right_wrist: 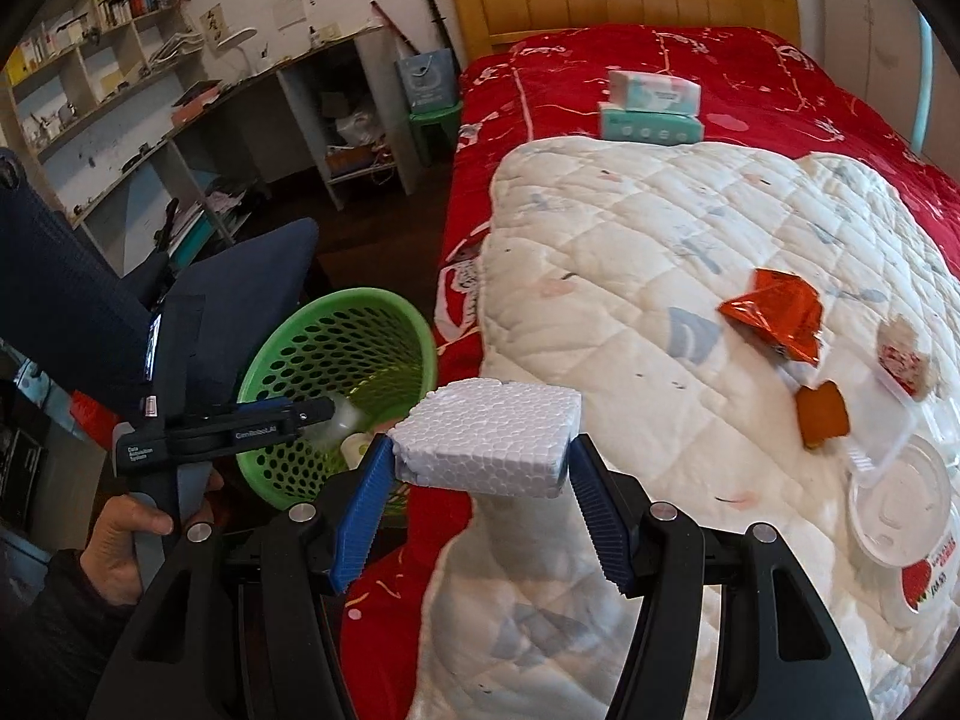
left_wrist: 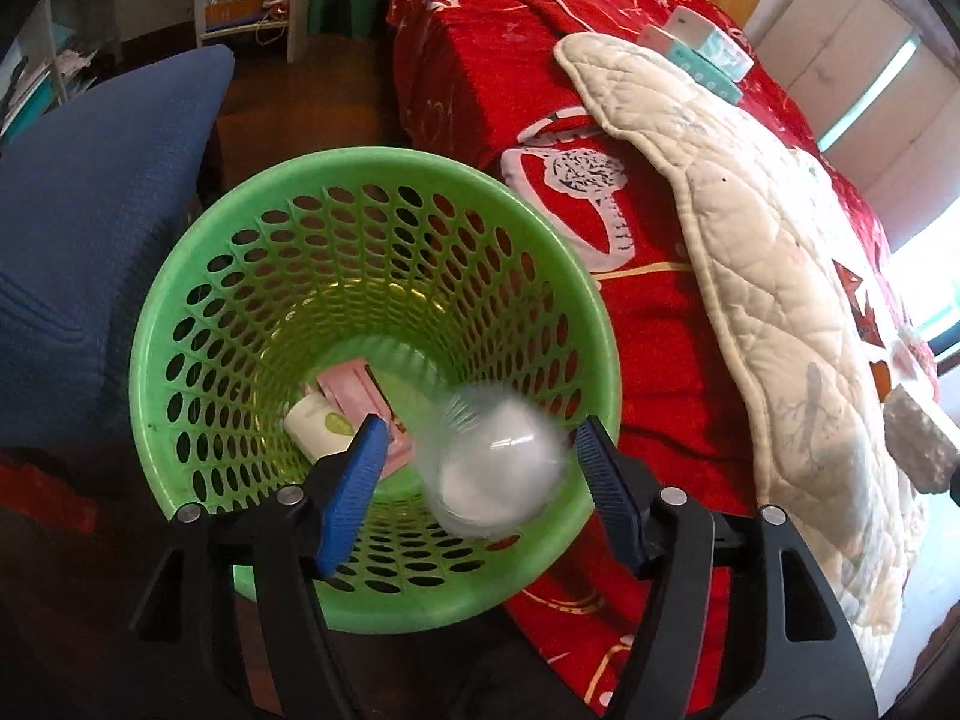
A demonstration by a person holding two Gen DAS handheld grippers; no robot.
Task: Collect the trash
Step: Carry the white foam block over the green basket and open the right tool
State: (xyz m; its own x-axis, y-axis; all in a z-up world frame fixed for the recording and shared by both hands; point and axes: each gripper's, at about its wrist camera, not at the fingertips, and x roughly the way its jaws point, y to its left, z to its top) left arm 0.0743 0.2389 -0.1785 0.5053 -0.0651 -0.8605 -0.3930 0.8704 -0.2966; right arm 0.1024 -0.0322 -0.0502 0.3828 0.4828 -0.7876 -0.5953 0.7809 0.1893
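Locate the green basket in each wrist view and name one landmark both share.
Left wrist view: the green basket fills the centre-left, seen from above, with the left gripper over its near rim.
Right wrist view: the basket sits lower left, beside the bed, behind the foam block.
Shared landmark: the white quilt on the red bedspread.

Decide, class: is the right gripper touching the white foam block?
Touching. The right wrist view shows the right gripper with both blue pads pressed against the foam block.
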